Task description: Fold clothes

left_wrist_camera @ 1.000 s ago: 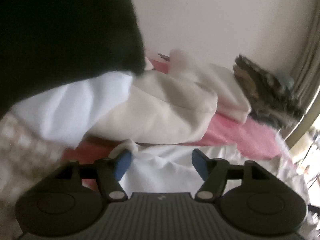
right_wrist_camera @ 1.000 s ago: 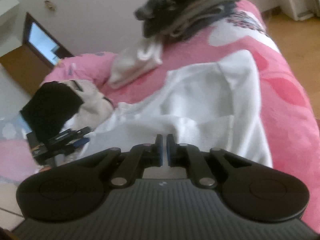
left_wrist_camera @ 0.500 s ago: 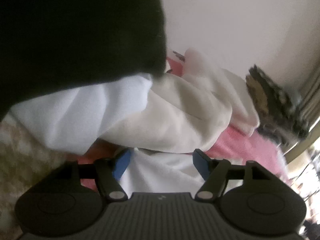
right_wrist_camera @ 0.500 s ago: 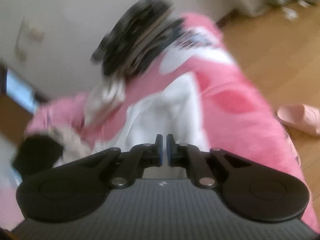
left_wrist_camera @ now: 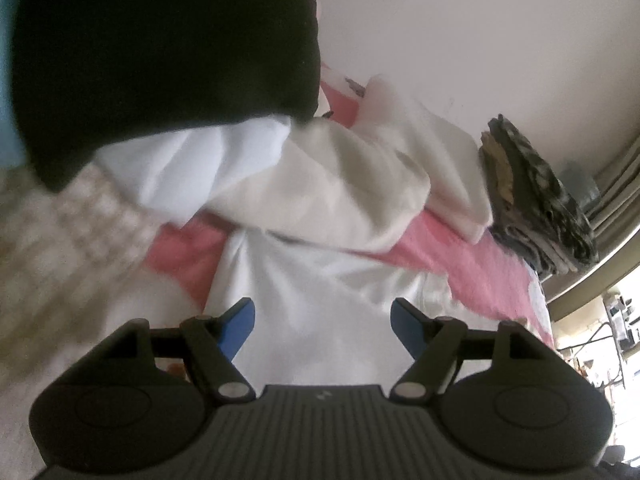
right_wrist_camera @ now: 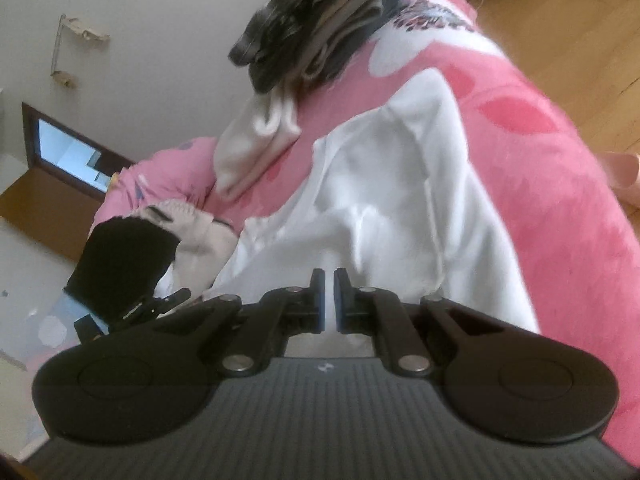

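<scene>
A white garment (right_wrist_camera: 400, 200) lies spread over the pink bedcover (right_wrist_camera: 560, 184). My right gripper (right_wrist_camera: 329, 300) is shut at its near edge, with a thin fold of the white cloth pinched between the pads and drawn up to them. In the left wrist view my left gripper (left_wrist_camera: 324, 324) stands open above the same white garment (left_wrist_camera: 320, 280), its blue pads (left_wrist_camera: 240, 326) wide apart and holding nothing. A crumpled cream garment (left_wrist_camera: 340, 184) lies just beyond it. The person's black sleeve (left_wrist_camera: 160, 60) fills the upper left.
A stack of dark folded clothes (right_wrist_camera: 312, 28) sits at the far end of the bed by the wall, with a folded cream piece (right_wrist_camera: 256, 148) beside it. Wooden floor (right_wrist_camera: 560, 32) and a pink slipper (right_wrist_camera: 624, 172) lie to the right of the bed.
The left gripper has lifted back from the cream garment, so more white cloth shows under it, and its pads stand slightly wider. The right gripper swung sideways and back, staying shut.
</scene>
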Available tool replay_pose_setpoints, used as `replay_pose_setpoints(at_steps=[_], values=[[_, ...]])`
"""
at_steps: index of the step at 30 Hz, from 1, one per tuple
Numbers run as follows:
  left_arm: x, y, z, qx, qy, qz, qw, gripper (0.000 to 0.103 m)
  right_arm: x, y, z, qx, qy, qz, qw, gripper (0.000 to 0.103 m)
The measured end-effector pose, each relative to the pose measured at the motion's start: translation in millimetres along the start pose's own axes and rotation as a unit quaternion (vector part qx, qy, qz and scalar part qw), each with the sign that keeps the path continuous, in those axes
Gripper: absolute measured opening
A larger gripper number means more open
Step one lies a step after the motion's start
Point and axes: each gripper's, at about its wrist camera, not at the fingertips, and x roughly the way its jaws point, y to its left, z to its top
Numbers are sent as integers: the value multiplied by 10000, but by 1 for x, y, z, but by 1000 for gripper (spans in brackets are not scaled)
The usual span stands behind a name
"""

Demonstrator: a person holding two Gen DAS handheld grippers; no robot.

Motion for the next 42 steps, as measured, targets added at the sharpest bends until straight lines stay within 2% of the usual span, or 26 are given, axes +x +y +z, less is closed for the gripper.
replay_pose_setpoints(at_steps=[5, 10, 14, 17, 19, 22, 26, 28, 30, 32, 37, 40, 42], values=[[-50, -12, -18, 98, 129, -164, 9997, 75, -26, 19, -18, -45, 74, 364, 9993, 5], [-113, -51, -53, 727, 427, -566, 9948, 76, -49, 44, -49, -188, 492, 807, 9954, 5], [-152, -67, -99, 1087, 832, -796, 9874, 76, -65, 48, -98, 202, 997, 1281, 9865, 5], [-166, -62, -147, 1308, 1288, -765, 9800, 76, -72, 39, -143, 677, 1309, 1418, 9789, 5], [-169, -56, -178, 1590, 1580, -617, 9726, 76, -74, 30, -171, 875, 1479, 1372, 9755, 5], [-174, -42, -220, 1895, 1813, -385, 9642, 75, -66, 17, -196, 1067, 1593, 1166, 9745, 5], [-180, -18, -265, 2078, 2021, -225, 9568, 72, -52, 16, -205, 800, 1650, 897, 9789, 5], [-189, -14, -279, 2329, 1907, -234, 9533, 72, -48, 20, -208, 441, 1698, 753, 9816, 5], [-198, -13, -289, 2578, 1813, -252, 9487, 72, -48, 21, -213, 129, 1801, 572, 9819, 4], [-204, -10, -294, 2589, 1820, -309, 9481, 72, -51, 18, -222, 2, 1883, 470, 9810, 1], [-220, 0, -299, 2537, 1861, -375, 9485, 72, -73, 12, -245, 53, 2229, 422, 9739, 1], [-230, 6, -301, 2479, 1885, -412, 9494, 72, -77, 15, -250, 137, 2751, 302, 9608, 1], [-234, 7, -303, 2523, 1899, -415, 9479, 72, -76, 28, -242, -150, 2850, 306, 9579, 5]])
